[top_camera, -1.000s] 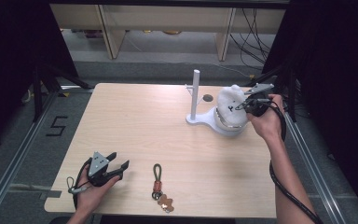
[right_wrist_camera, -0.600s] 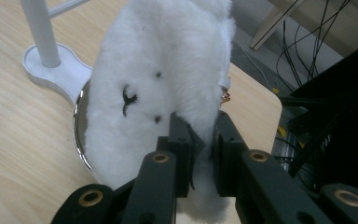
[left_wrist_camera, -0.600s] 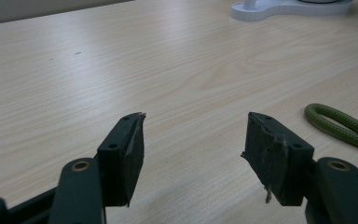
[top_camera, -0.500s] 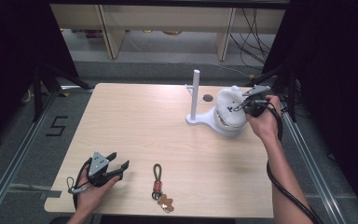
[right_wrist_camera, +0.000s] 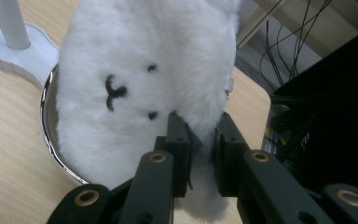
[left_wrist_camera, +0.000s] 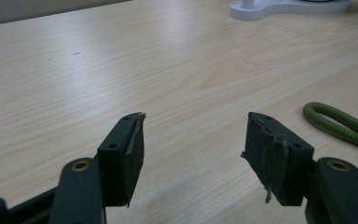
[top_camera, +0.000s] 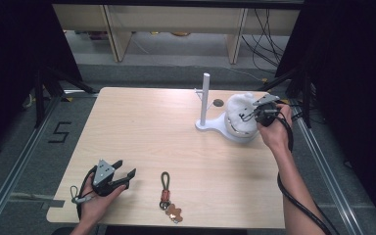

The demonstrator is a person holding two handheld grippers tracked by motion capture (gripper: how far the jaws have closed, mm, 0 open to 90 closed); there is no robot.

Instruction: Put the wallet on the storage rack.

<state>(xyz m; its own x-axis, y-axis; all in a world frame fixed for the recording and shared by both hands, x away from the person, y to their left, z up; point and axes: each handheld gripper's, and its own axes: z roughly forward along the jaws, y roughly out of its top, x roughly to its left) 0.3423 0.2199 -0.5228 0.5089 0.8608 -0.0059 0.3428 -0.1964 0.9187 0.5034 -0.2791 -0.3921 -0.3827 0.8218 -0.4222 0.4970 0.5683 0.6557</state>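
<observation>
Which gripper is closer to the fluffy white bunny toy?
The right gripper. Its jaws pinch the white plush toy at the table's far right. The left gripper rests open at the near left, beside the green keychain.

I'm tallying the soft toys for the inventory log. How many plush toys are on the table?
1. A white plush toy sits on the round dish of the white stand at the table's far right, pinched by the right gripper. Anything behind it is hidden.

High view overhead facing forward, gripper views close along jaws (sharing the table (top_camera: 176, 137))
</observation>
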